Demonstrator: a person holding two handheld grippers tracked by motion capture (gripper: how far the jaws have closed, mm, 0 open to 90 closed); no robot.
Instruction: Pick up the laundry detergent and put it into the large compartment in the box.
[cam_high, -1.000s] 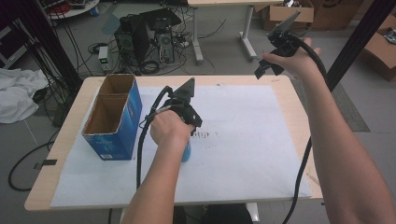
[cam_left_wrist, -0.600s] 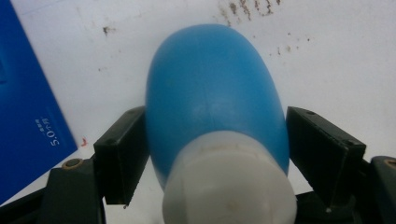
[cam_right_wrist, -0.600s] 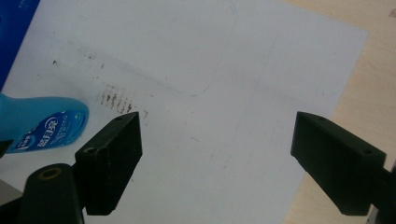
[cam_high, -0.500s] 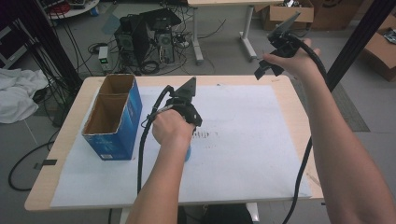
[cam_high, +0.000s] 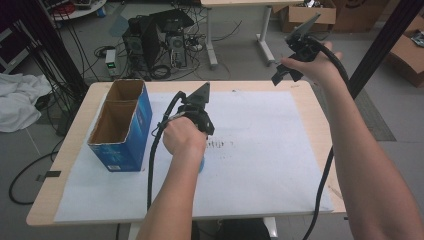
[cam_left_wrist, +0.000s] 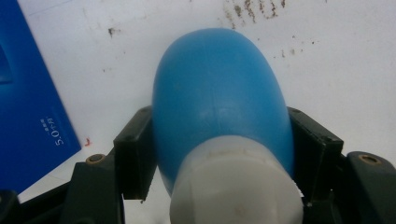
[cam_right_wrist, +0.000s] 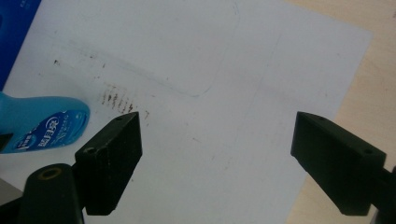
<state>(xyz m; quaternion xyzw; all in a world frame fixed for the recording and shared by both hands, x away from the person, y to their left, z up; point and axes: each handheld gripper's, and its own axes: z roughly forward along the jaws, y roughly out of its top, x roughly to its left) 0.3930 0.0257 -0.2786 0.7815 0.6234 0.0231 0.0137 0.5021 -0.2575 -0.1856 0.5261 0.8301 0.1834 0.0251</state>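
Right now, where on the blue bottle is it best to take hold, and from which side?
Grip the blue bottle across its wide rounded body, above the white cap, coming from the cap end; the left gripper seems to do so, one finger on each flank.

Bare forearms, no sleeves; each black hand-held gripper (cam_high: 199, 111) trails a thick black cable (brass-coloured screws at jaw bases).

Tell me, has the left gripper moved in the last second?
No. The left gripper holds the blue bottle at the same spot beside the blue box.
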